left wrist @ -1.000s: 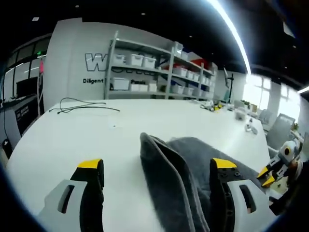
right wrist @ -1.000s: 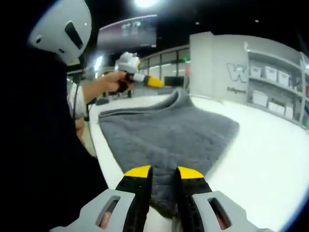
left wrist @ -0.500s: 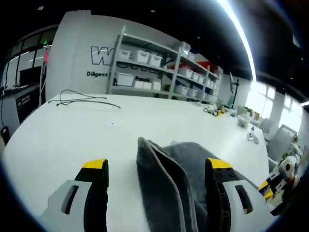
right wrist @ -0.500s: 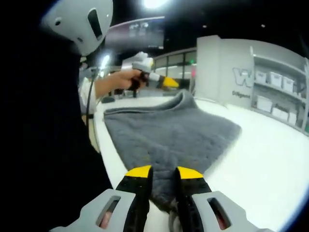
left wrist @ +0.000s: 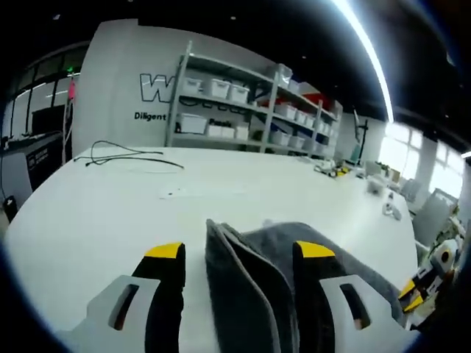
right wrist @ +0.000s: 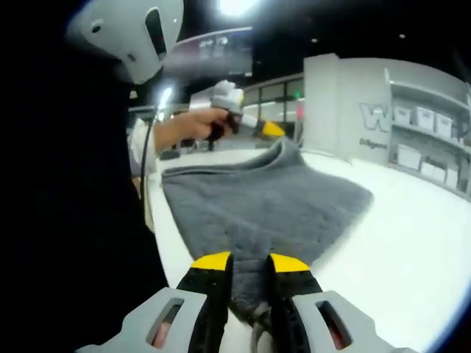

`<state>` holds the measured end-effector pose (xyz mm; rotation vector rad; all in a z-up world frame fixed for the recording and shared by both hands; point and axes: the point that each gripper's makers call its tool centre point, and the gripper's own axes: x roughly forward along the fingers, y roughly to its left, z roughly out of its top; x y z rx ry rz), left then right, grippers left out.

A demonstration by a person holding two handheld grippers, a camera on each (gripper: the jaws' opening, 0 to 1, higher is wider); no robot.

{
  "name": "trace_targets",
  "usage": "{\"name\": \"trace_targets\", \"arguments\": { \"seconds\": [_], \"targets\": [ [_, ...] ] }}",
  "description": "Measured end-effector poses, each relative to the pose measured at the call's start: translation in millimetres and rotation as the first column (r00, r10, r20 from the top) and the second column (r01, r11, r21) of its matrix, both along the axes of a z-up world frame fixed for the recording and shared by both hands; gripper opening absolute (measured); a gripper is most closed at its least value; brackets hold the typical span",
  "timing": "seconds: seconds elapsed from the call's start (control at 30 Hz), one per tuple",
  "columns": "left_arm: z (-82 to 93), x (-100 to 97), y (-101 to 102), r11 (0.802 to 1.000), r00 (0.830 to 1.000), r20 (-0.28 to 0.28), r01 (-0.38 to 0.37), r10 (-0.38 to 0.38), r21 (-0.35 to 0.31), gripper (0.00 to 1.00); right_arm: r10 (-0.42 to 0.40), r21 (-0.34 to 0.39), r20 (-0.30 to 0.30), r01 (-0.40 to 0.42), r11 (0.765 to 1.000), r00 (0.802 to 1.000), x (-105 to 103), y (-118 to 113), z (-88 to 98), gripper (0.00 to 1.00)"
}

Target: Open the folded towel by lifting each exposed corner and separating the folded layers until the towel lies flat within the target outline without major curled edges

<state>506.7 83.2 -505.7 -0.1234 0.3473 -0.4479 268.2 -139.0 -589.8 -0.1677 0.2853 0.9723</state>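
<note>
Grey towel lies on the white desk, one corner raised. The right tool is clamped on the near corner at 6 o'clock; the left tool straddles the raised corner, jaws apart. Judged: corner-lifting step; next, close left and pull apart.
</note>
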Motion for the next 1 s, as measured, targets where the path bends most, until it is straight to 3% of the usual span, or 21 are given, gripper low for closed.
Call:
{"name": "trace_targets", "arguments": {
  "seconds": [0.57,1.0],
  "targets": [
    [-10.3,10.0,-5,1.0,1.0,-0.027,-0.017,0.016,-0.024,0.26,0.002,0.012,-0.019,-0.001,1.0,1.0,1,0,1.8,0.16],
    [-13.7,13.6,-4,1.0,1.0,-0.021,-0.015,0.015,-0.023,0.13,-0.004,0.037,-0.033,0.005,0.999,0.999,2,1,2.5,0.15]
  ]
}}
